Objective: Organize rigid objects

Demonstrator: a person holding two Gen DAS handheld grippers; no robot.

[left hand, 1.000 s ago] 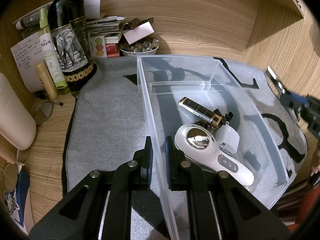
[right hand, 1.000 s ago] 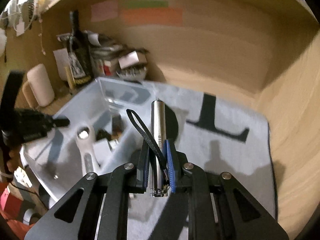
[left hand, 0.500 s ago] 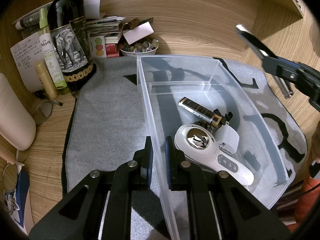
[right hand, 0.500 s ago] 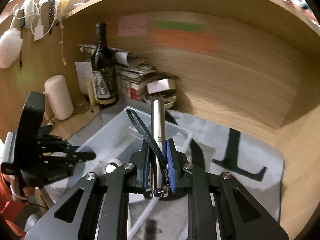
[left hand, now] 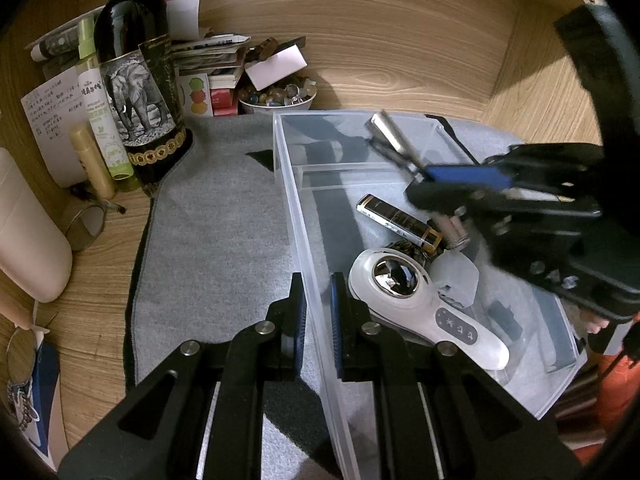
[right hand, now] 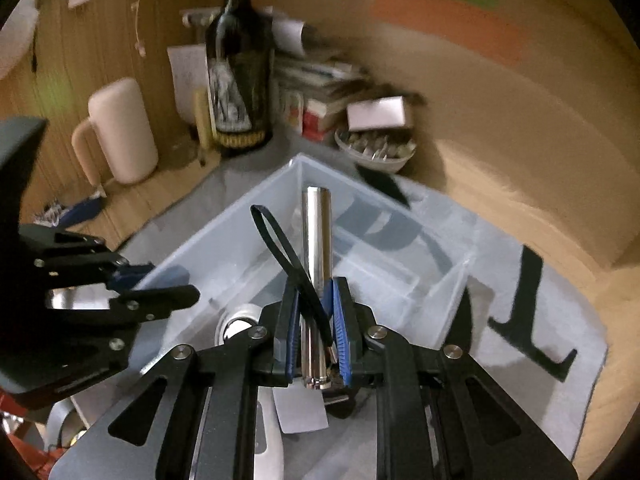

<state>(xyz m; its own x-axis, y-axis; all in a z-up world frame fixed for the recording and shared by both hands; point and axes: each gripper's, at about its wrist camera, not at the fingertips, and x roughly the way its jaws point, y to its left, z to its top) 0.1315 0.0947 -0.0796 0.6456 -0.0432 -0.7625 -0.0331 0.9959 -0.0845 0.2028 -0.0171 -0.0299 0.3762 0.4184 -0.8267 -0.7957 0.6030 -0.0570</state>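
Now the right gripper [right hand: 314, 340], clamped on the metal flashlight [right hand: 316, 248], hovers over the clear bin [right hand: 224, 236] at frame centre; the left gripper [left hand: 316, 308] pinches the bin's wall. Next: lower, release inside.

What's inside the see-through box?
The box holds a white handheld gadget, a dark gold-tipped stick and a translucent cap. Something dark lies partly hidden beneath them. The right hand-held gripper covers the far side.

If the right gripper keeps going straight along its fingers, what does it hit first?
Probably the clear bin's far corner wall: the right gripper points its silver flashlight there. Depth is unclear.
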